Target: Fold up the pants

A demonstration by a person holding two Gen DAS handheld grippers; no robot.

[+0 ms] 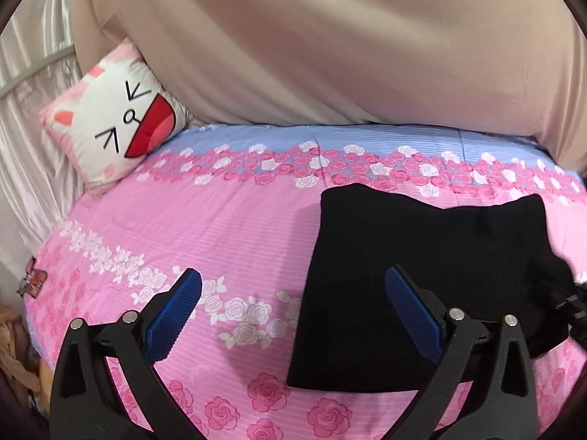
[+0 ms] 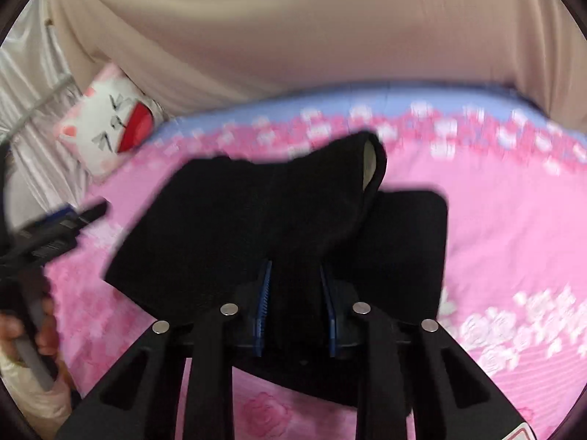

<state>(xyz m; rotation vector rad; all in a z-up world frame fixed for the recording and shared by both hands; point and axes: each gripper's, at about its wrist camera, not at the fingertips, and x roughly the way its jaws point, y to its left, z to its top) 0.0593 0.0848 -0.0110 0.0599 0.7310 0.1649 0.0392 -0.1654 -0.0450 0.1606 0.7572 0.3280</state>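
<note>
A: Where are the pants [image 2: 256, 220]?

B: Mid-frame on the bedspread [image 2: 513, 220], bunched between the right gripper [image 2: 297, 293] pads, clamped.

A: And the left gripper [image 1: 293, 293]?

B: Gaping, empty, at their left edge.

The black, soft-knit pants [image 1: 422, 286] are lying folded into a thick rectangular bundle on the pink rose-printed bedsheet [image 1: 205, 227]. In the right wrist view, one layer of the dark fabric [image 2: 264, 212] is lifting off the lower fold, a pale inner lining showing at its raised edge.
</note>
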